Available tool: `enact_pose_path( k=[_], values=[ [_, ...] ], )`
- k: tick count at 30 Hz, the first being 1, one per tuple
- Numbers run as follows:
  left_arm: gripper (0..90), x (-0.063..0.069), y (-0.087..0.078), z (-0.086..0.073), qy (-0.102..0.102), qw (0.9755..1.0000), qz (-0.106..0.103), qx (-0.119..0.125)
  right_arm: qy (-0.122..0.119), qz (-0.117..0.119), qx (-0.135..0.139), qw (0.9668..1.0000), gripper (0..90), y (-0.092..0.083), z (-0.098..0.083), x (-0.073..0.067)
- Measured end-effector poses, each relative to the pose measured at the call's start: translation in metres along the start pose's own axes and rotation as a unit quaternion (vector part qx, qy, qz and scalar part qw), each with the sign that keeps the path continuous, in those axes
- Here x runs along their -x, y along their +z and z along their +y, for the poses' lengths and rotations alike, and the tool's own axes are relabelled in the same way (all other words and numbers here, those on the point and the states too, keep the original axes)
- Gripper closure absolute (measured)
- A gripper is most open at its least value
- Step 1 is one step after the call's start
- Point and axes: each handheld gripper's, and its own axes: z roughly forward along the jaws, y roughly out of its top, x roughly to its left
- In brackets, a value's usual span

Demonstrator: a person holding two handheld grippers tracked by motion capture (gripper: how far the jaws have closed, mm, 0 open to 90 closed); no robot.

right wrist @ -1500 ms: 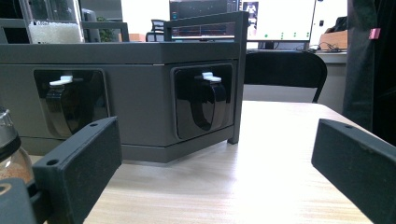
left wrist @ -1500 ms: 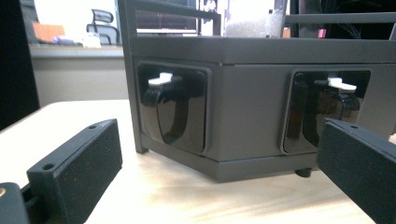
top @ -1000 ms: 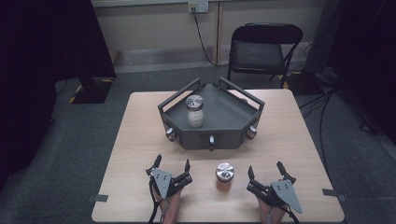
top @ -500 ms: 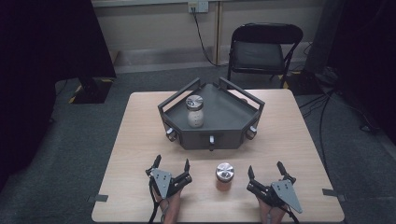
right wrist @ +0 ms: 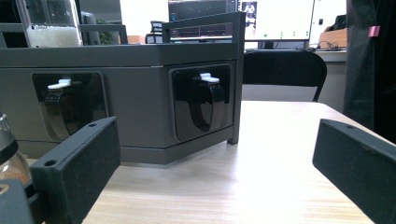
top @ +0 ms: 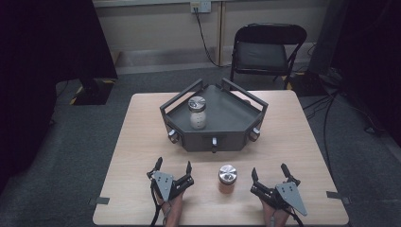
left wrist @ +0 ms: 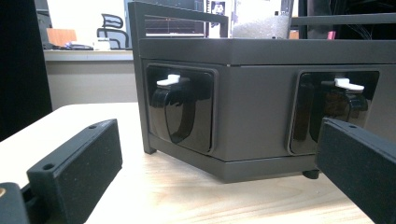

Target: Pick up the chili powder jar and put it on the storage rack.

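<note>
- The left hand-held gripper sits low at the near edge, its jaws spread wide apart with nothing between them.
- The right hand-held gripper sits level with it, well apart, jaws likewise spread wide and holding nothing.
- Both point forward, away from the person.
- A hand grips the left one from below; another hand grips the right one.
</note>
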Motion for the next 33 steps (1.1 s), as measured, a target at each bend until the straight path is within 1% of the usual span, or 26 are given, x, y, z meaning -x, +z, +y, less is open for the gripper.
enact_pose_path(
  k=[2, 4, 8, 10, 16, 20, 23, 26, 29, 31, 33],
  values=[
    [0.4, 0.0, 0.0, 0.0, 0.0, 1.0, 0.0, 0.0, 0.004, 0.003, -0.005, 1.0, 0.0, 0.0, 0.002, 0.002],
    [0.2, 0.0, 0.0, 0.0, 0.001, 1.0, 0.001, 0.0, 0.008, 0.005, -0.004, 0.9999, 0.0, 0.0, 0.005, 0.003],
    [0.1, 0.001, 0.0, 0.0, 0.001, 1.0, 0.002, 0.0, -0.001, 0.016, 0.009, 0.9998, 0.0, -0.001, 0.014, 0.0],
    [0.1, 0.001, 0.0, 0.0, 0.001, 1.0, 0.004, 0.0, -0.003, 0.025, 0.017, 0.9995, 0.0, -0.001, 0.019, -0.002],
    [0.2, 0.002, 0.0, 0.0, 0.001, 1.0, 0.006, 0.0, 0.003, 0.059, 0.026, 0.9979, 0.0, 0.002, 0.034, -0.009],
    [0.2, 0.002, 0.0, 0.0, 0.001, 1.0, 0.005, 0.0, -0.007, 0.079, 0.038, 0.9961, 0.0, 0.005, 0.039, -0.019],
    [0.3, 0.002, 0.0, 0.0, 0.001, 1.0, 0.005, 0.0, 0.001, 0.101, 0.031, 0.9944, 0.0, 0.009, 0.044, -0.023],
    [0.2, 0.002, 0.0, 0.0, 0.001, 1.0, 0.006, 0.0, -0.005, 0.12, 0.022, 0.9925, 0.1, 0.012, 0.045, -0.03],
    [0.2, 0.002, 0.0, 0.0, 0.0, 1.0, 0.007, 0.0, -0.007, 0.126, 0.021, 0.9918, 0.9, 0.013, 0.043, -0.034],
    [0.3, 0.002, 0.0, 0.0, 0.0, 1.0, 0.008, 0.0, -0.007, 0.137, 0.011, 0.9904, 1.1, 0.016, 0.042, -0.037],
    [0.2, 0.002, 0.0, 0.0, 0.001, 1.0, 0.008, 0.0, -0.006, 0.143, 0.003, 0.9897, 1.9, 0.018, 0.04, -0.04]
  ],
)
